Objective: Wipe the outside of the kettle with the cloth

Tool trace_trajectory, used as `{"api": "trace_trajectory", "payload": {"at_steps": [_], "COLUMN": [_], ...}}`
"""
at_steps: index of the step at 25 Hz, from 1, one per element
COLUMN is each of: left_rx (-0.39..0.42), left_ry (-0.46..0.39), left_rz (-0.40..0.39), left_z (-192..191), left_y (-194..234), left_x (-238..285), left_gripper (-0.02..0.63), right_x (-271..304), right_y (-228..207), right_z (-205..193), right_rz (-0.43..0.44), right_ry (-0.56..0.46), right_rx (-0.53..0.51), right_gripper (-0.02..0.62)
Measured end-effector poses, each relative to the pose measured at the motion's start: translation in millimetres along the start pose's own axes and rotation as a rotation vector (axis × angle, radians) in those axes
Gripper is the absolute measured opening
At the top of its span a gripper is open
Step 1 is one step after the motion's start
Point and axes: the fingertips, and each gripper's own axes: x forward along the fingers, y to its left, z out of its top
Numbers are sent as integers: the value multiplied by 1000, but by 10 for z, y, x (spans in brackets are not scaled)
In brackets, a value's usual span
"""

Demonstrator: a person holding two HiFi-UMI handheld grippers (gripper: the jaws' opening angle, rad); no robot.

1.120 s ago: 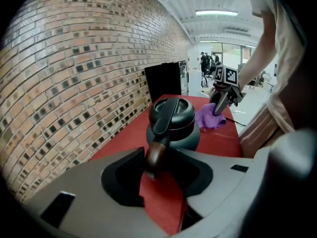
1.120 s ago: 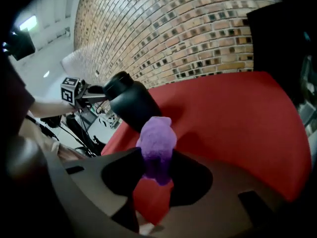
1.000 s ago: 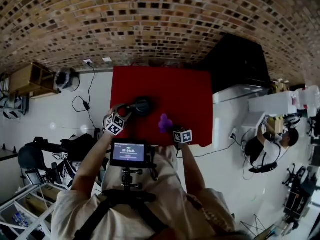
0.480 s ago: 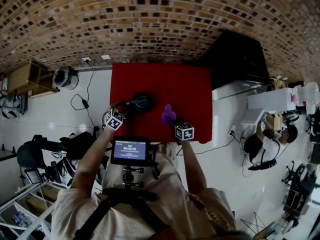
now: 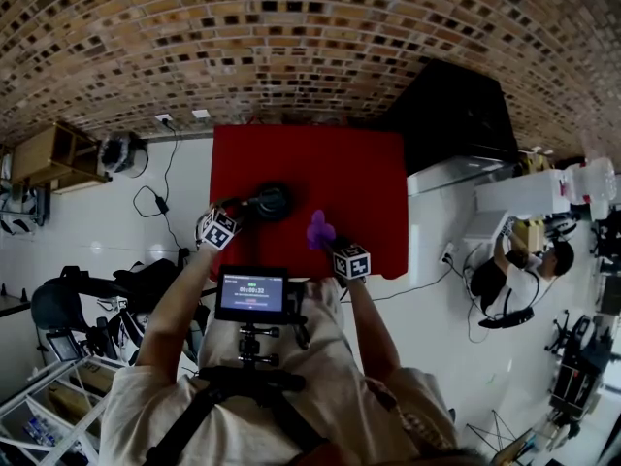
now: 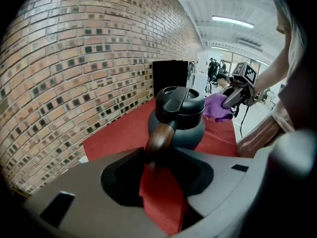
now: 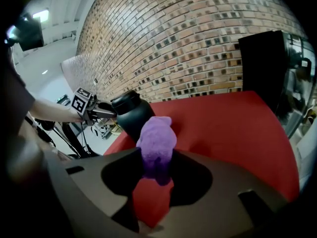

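**Kettle taken by the handle, cloth raised just beside it**

The dark kettle [image 5: 273, 202] stands upright on the red table [image 5: 359, 178], towards its left half. The left tongs [image 6: 158, 157] are closing on the kettle's wooden handle [image 6: 159, 138], which fills the gap between their tips. The tongs' own grey body hides the kettle's base in that view, and no spout can be made out. The right tongs [image 7: 156, 170] are clamped on a bunched purple cloth [image 7: 157, 140]. The cloth rises above the tips and covers part of the kettle's side, so whether it touches the kettle cannot be told. From the head view both pairs of tips are too small to read, and a chest-mounted screen [image 5: 250, 296] cuts off the table's near edge.
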Motion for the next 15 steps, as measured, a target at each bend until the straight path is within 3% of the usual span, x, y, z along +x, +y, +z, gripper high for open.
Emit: {"api": "trace_trajectory", "payload": {"at_steps": [5,11,15], "left_rx": [-40,-119,-228], "left_ry": [42,73,31], "left_rz": [-8,-91,-144], "left_z": [-64,62,317], "left_y": [49,-85,-161], "left_x": [30,-25,-38], "left_gripper": [132,133,133], "right_x": [-31,-24,-15], "right_y": [28,2,-1], "right_z": [-30,-57,-75], "right_rz": [-1,-6,2], "right_ry": [8,-13,-27], "right_rx": [21,49,64], "right_gripper": [164,164,164]}}
